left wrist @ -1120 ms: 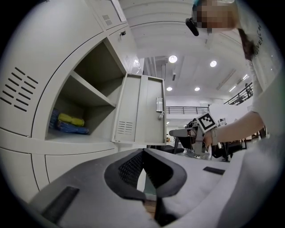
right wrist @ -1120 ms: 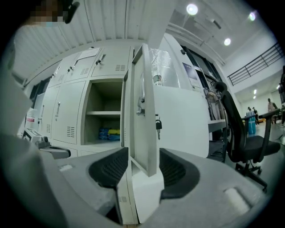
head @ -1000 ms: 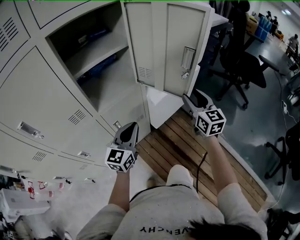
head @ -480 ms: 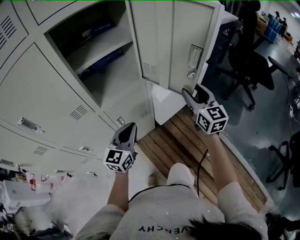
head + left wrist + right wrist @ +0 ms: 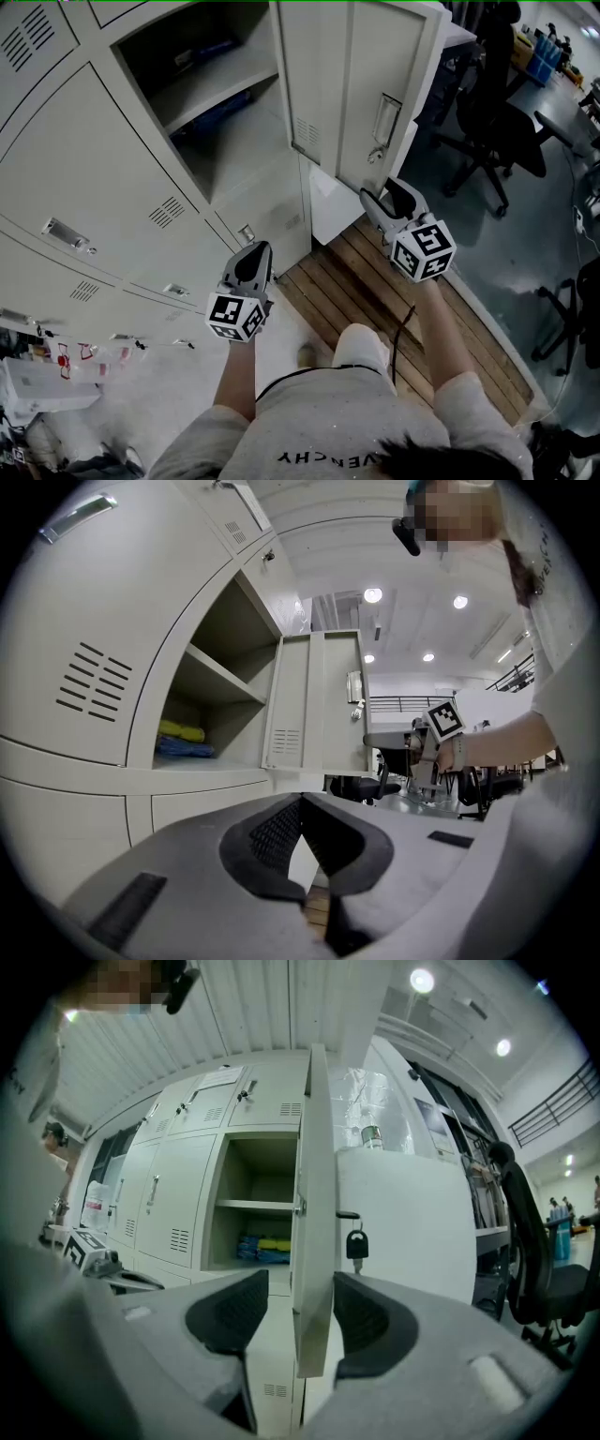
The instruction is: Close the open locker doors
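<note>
A bank of grey lockers (image 5: pixel 84 159) fills the left of the head view. One compartment (image 5: pixel 220 103) stands open, with blue and yellow folded items (image 5: pixel 262 1246) on its lower level. Its door (image 5: pixel 366 84) is swung far out, and a key (image 5: pixel 356 1242) hangs at the latch. My right gripper (image 5: pixel 386 201) is open and straddles the door's lower free edge (image 5: pixel 314 1269), one pad on each face. My left gripper (image 5: pixel 251 266) is shut and holds nothing. It hangs in front of the closed lower lockers, pointing towards the open compartment (image 5: pixel 202 714).
A white panel (image 5: pixel 333 202) stands low beside the lockers under the open door. Wooden planks (image 5: pixel 375 291) cover the floor below my right arm. Black office chairs (image 5: pixel 492 131) stand to the right. Loose clutter (image 5: pixel 56 375) lies on the floor at lower left.
The head view has shifted a little, so the lockers sit further right. The right gripper stays at the door's free edge. The left gripper has barely moved.
</note>
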A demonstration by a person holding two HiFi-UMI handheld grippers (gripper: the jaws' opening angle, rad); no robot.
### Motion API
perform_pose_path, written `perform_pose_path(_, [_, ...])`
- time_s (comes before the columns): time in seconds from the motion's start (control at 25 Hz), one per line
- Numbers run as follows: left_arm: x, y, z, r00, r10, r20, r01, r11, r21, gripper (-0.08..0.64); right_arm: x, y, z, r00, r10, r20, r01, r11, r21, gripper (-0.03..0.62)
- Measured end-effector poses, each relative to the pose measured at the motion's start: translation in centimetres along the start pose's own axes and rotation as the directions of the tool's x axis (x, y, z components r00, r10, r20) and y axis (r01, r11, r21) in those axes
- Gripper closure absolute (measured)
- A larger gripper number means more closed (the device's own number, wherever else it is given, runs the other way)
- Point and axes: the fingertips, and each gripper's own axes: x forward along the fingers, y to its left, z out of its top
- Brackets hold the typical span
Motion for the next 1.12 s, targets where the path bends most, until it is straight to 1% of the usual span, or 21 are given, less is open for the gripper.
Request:
perform_pose_path(0.32, [-2.7, 1.5, 0.7, 1.0, 0.022, 0.018, -0.023, 1.0, 0.008, 0.563, -0.2, 5.2, -0.1, 0.999, 0.049, 0.007, -0.049, 0.999, 0.004, 0.383])
perform_pose_path(0.68, [-5.4, 3.8, 0.6, 0.997, 0.075, 0.03, -0.075, 0.997, -0.007, 0.563, 1.1, 11.2, 0.0, 0.992, 0.128, 0.016, -0.128, 0.992, -0.007, 0.383])
perform_pose_path(0.92, [-6.5, 5.1, 0.5, 0.994, 0.107, 0.037, -0.106, 0.994, -0.015, 0.563, 2.7, 13.9, 0.1, 0.985, 0.171, 0.022, -0.171, 0.985, -0.003, 0.394])
perform_pose_path(1.12, [-7.8, 6.4, 0.6, 0.989, 0.14, 0.04, -0.14, 0.99, -0.018, 0.563, 4.1, 16.0, 0.1, 0.978, 0.208, 0.024, -0.208, 0.978, -0.003, 0.42])
